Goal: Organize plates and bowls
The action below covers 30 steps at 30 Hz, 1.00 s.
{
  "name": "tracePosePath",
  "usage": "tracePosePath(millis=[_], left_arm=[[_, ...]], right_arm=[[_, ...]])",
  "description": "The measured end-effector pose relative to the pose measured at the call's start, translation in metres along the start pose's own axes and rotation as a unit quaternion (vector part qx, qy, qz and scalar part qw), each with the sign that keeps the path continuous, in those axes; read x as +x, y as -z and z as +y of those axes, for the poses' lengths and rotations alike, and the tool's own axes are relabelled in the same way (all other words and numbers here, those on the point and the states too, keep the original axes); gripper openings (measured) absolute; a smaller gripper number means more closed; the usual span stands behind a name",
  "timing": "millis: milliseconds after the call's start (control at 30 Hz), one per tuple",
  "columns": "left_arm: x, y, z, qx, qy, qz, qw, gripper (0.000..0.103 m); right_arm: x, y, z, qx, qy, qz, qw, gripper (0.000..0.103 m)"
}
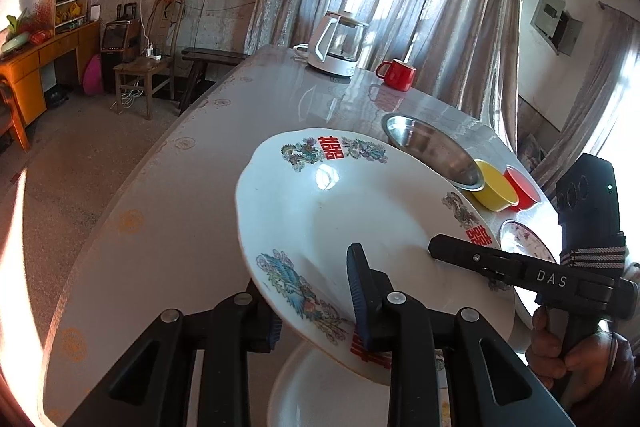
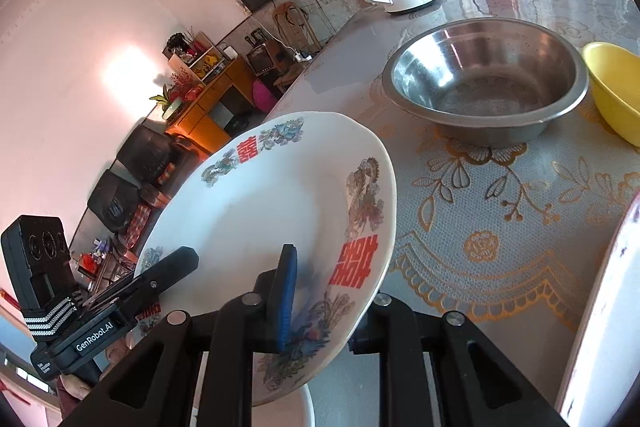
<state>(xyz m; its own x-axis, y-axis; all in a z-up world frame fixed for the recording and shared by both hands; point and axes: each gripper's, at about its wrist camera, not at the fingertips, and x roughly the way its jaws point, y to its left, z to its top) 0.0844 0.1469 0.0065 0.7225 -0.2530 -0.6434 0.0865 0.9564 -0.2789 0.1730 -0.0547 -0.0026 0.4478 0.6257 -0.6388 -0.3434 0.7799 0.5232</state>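
A white plate with red characters and bird prints [image 1: 340,211] is held tilted above the table; it also shows in the right wrist view [image 2: 272,211]. My left gripper [image 1: 316,311] is shut on its near rim. My right gripper [image 2: 320,307] is shut on the opposite rim, and it shows from the side in the left wrist view [image 1: 472,257]. A second white plate [image 1: 320,391] lies on the table right under the held one. A steel bowl [image 2: 486,79], a yellow bowl [image 2: 616,87] and a red bowl [image 1: 522,187] stand farther back.
A kettle [image 1: 338,43] and a red mug [image 1: 397,74] stand at the table's far end. Another patterned plate [image 1: 528,239] lies to the right; its rim [image 2: 600,307] is close to my right gripper. The table edge [image 1: 120,227] runs along the left, floor beyond.
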Motion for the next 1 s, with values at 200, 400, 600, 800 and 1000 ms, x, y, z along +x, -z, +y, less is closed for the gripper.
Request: tracePosePath(millis=[200, 400, 600, 800, 1000], left_arm=[[-0.011, 0.010, -0.024, 0.015, 0.015, -0.006, 0.9998, 0.030], [-0.014, 0.020, -0.053, 0.029, 0.046, 0.001, 0.9985, 0.031], [-0.014, 0.023, -0.090, 0.048, 0.083, 0.009, 0.9954, 0.032], [-0.004, 0.027, -0.128, 0.068, 0.113, 0.024, 0.9910, 0.033], [0.011, 0.031, -0.162, 0.084, 0.142, 0.052, 0.9849, 0.035]], right_arm=[[-0.029, 0.011, -0.007, -0.003, 0.005, -0.010, 1.000, 0.019], [-0.060, 0.024, -0.025, 0.014, 0.019, -0.018, 1.000, 0.019], [-0.095, 0.036, -0.045, 0.036, 0.037, -0.034, 0.998, 0.020], [-0.127, 0.045, -0.069, 0.060, 0.069, -0.052, 0.994, 0.021], [-0.154, 0.057, -0.098, 0.088, 0.100, -0.061, 0.989, 0.021]])
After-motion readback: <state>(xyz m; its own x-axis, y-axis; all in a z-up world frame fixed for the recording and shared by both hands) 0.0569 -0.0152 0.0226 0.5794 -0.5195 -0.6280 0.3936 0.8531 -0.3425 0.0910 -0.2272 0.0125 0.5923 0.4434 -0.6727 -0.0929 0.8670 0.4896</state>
